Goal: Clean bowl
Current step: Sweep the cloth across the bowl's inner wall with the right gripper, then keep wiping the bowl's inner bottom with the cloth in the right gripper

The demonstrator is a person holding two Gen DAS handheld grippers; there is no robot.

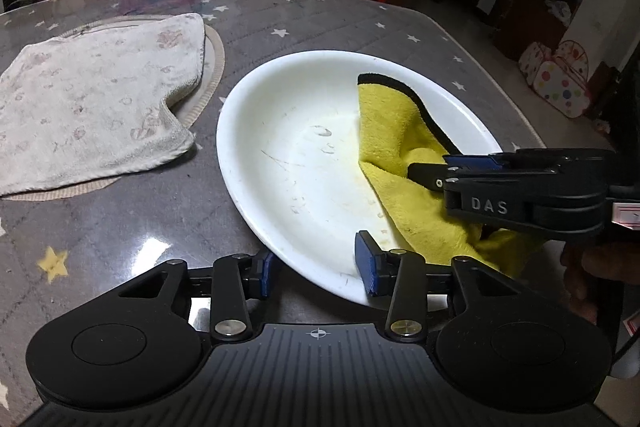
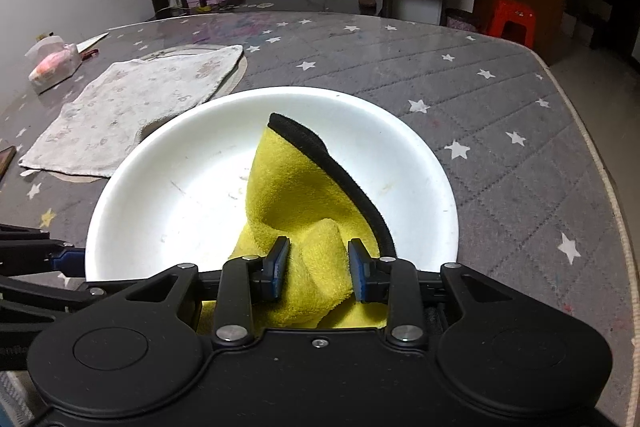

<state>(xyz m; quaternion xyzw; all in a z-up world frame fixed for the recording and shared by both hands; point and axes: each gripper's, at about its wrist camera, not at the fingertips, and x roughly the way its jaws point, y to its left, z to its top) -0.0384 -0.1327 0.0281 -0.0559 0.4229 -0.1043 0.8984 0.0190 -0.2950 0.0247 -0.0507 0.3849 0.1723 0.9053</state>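
Note:
A white shallow bowl sits on the grey starred table; it also shows in the right wrist view. A yellow cloth with a black edge lies in its right half, also seen in the left wrist view. My right gripper is shut on a fold of the yellow cloth at the bowl's near rim; it shows in the left wrist view from the side. My left gripper straddles the bowl's near-left rim, one finger outside and one inside, jaws apart.
A pale patterned towel lies on a round mat left of the bowl. A plastic-wrapped item and a knife sit at the table's far left. The table edge runs along the right. A red stool stands beyond the table.

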